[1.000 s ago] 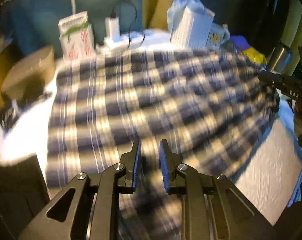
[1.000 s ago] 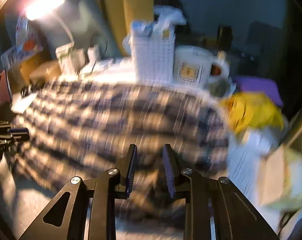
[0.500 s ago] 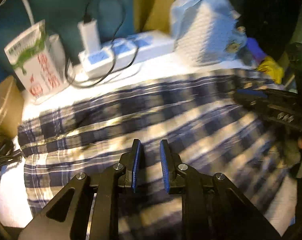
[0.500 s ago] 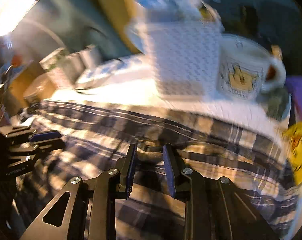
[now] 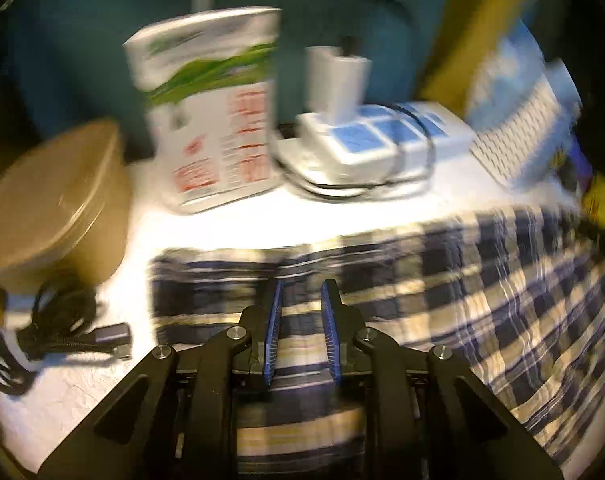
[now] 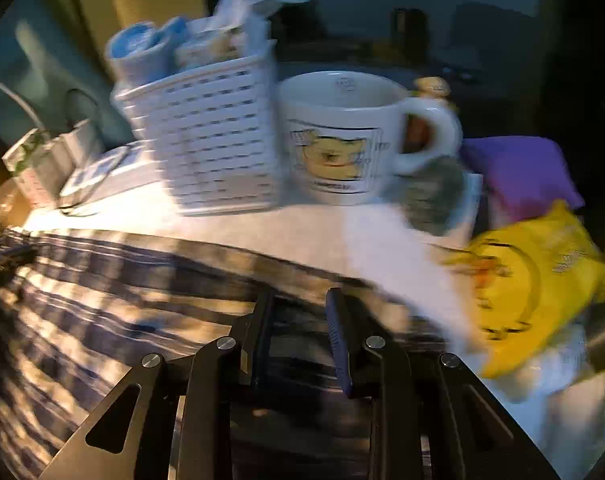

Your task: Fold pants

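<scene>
Both grippers have carried the plaid pants (image 5: 482, 312) toward the back of the white table (image 5: 230, 224), so the carton (image 5: 218, 112), power strip (image 5: 382, 140), white basket (image 6: 210, 140) and mug (image 6: 342, 140) now loom much closer than a second ago. Plaid cloth runs between the blue pads of the left gripper (image 5: 301, 332) and the right gripper (image 6: 302, 336), each narrowly parted; whether they truly pinch it, blur hides. This looks like a fold being laid over; next, probably lowering the edge flat and letting go.
</scene>
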Demonstrator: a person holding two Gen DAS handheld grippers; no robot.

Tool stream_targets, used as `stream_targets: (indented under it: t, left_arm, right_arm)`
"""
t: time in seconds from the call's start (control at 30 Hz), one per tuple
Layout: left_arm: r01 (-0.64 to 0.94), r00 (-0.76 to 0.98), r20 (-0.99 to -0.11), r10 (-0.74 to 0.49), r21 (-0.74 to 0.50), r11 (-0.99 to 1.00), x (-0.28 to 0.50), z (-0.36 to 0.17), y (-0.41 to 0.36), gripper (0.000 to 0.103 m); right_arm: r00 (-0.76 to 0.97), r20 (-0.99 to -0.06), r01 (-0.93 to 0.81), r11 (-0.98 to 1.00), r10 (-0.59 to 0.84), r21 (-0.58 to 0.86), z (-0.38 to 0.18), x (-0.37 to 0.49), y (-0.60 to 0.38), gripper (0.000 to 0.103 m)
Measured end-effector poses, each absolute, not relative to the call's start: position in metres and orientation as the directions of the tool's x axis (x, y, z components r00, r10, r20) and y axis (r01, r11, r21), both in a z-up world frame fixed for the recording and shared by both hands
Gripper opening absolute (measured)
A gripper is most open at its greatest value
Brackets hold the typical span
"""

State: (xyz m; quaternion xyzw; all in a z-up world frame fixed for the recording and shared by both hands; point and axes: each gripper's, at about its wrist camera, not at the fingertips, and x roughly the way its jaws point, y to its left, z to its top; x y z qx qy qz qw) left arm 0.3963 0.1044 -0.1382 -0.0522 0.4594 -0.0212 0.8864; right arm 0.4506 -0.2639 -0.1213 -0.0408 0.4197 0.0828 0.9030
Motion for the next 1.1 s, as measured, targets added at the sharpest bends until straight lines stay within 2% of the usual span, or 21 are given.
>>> stream_targets:
  t: [0.07,0.2,0.4,0.53,0.6,0.7,0.8,1.1]
  left_arm:
    - [-0.078,0.574,-0.817,-0.05,-0.116,0.99,0.394,-0.132,0.121,0.02]
    - [-0.097,0.626,-0.779,-0.045,-0.135,0.986,0.369,-0.106,0.126,0.02]
    - [0.057,0.642,-0.739,-0.202,-0.216,0.975,0.32,-0.091,0.063,0.024]
    - [0.178,0.584,-0.745,-0.322,-0.27,0.946,0.303,-0.104,-0.002,0.026]
    - [0.231,0.554,-0.758,-0.343,-0.256,0.939,0.3,-0.111,-0.029,0.026]
    - [0.233,0.511,-0.803,-0.306,-0.213,0.949,0.303,-0.128,-0.048,0.026]
    - [0.232,0.527,-0.79,-0.314,-0.222,0.947,0.302,-0.133,-0.044,0.028]
    - [0.143,0.544,-0.814,-0.202,-0.147,0.979,0.291,-0.134,-0.009,0.028]
  right_arm:
    - [0.639,-0.762,-0.153,0.988,0.101,0.003,-0.118,0.449,-0.279,0.028]
    - [0.675,-0.733,-0.146,0.989,0.085,-0.02,-0.098,0.43,-0.29,0.029]
    - [0.669,-0.719,-0.261,0.965,0.189,0.011,-0.084,0.4,-0.271,0.029]
    - [0.626,-0.743,-0.334,0.942,0.237,0.018,-0.104,0.392,-0.234,0.03]
    - [0.608,-0.759,-0.346,0.938,0.233,0.011,-0.115,0.388,-0.227,0.031]
    - [0.597,-0.775,-0.34,0.94,0.209,-0.009,-0.126,0.381,-0.229,0.031]
    - [0.596,-0.778,-0.326,0.945,0.199,-0.008,-0.128,0.378,-0.238,0.03]
    - [0.623,-0.769,-0.26,0.965,0.141,-0.034,-0.13,0.368,-0.273,0.03]
